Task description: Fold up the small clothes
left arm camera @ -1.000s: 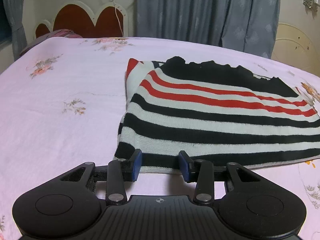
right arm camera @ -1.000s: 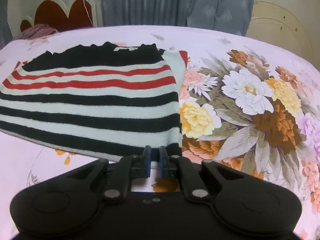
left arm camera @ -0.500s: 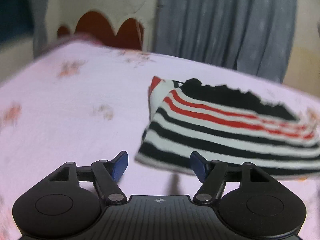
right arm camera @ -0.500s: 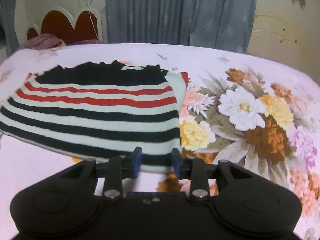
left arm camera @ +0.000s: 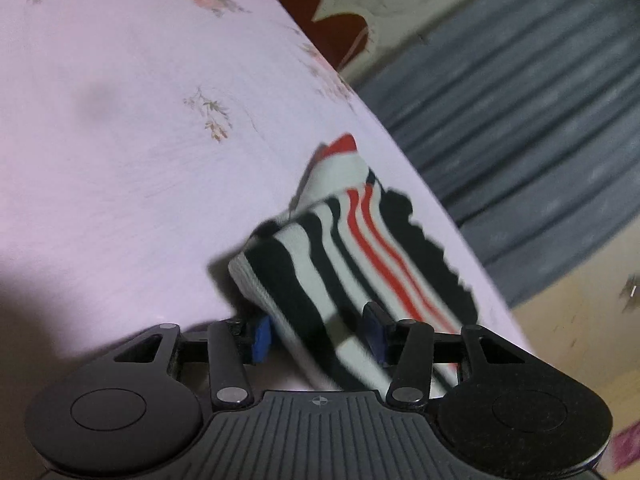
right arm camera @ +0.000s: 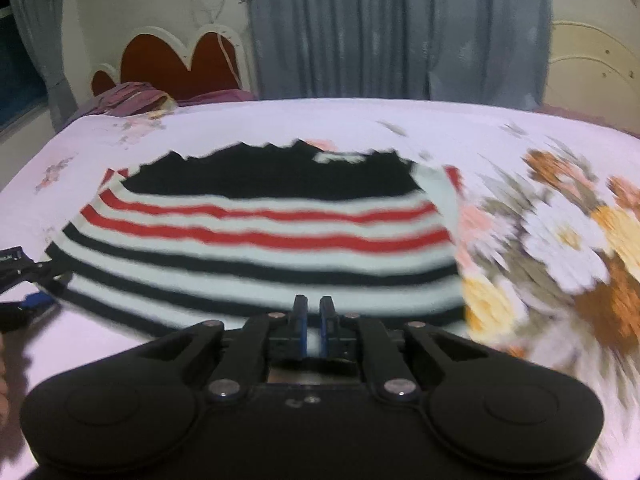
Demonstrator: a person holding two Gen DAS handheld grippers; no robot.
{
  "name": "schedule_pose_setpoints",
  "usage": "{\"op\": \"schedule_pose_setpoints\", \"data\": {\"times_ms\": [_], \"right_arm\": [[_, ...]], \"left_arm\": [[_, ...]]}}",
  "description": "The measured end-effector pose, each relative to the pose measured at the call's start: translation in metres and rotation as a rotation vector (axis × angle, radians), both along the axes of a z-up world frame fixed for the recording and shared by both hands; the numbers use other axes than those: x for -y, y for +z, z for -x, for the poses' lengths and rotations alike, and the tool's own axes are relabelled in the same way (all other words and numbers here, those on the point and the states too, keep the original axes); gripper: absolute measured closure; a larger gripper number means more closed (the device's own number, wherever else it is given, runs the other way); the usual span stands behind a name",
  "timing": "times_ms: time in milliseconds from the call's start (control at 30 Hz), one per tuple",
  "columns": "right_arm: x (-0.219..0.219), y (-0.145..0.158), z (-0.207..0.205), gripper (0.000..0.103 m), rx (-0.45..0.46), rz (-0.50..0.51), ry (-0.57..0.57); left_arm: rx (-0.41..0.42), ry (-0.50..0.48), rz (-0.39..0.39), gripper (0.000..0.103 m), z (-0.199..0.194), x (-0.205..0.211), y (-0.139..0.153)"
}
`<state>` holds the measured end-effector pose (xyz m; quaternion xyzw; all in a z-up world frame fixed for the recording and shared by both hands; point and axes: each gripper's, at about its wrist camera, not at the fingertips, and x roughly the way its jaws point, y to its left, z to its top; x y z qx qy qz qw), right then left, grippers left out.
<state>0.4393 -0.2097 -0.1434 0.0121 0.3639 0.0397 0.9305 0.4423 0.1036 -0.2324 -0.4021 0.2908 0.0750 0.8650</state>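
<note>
**Striped garment on the bed**

The striped garment lies on the pink floral bedsheet. Right gripper fingers are clamped on its near hem; left gripper fingers are closing around its left corner. Grey curtains hang beyond.

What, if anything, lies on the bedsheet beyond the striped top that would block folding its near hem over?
Nothing visible does. Past the striped top the bedsheet shows only its printed flowers. The left gripper, jaws closing, straddles one hem corner; the right gripper is shut at the near hem.
</note>
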Motion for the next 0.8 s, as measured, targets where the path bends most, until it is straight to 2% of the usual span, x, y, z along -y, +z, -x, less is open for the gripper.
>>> {"op": "schedule_pose_setpoints", "data": {"times_ms": [100,200,233,300,367,433,500,533,600,800], "right_arm": [[-0.019,0.001,-0.031,0.098,0.001,-0.004,0.038],[-0.040,-0.002,-0.060,0.099,-0.003,0.004,0.073],[-0.046,-0.003,-0.069,0.099,-0.006,0.002,0.081],[-0.056,-0.006,-0.080,0.100,-0.011,0.004,0.088],[-0.065,-0.008,-0.086,0.101,-0.005,0.020,0.095],[-0.071,-0.009,-0.087,0.101,0.015,0.029,0.122],[-0.075,-0.025,-0.094,0.103,-0.049,0.078,0.126],[-0.073,-0.037,-0.097,0.103,-0.080,0.086,0.116],[-0.069,-0.039,-0.093,0.103,-0.055,0.066,0.112],[-0.065,-0.038,-0.089,0.103,-0.059,0.059,0.110]], "left_arm": [[0.029,0.040,0.032,0.055,-0.011,-0.002,-0.006],[0.014,0.064,0.027,0.077,-0.023,-0.001,-0.010],[0.017,0.066,0.035,0.082,-0.023,-0.003,-0.011],[0.024,0.066,0.050,0.086,-0.024,-0.004,-0.011],[0.059,0.068,0.082,0.087,-0.019,-0.007,-0.005],[0.077,0.049,0.060,0.087,-0.018,-0.007,-0.002],[0.025,0.054,0.078,0.087,-0.023,-0.013,-0.017],[0.040,0.059,0.098,0.087,-0.023,-0.015,-0.021],[0.031,0.038,0.065,0.087,-0.027,-0.012,-0.018],[0.011,0.044,0.049,0.087,-0.029,-0.009,-0.013]]}}
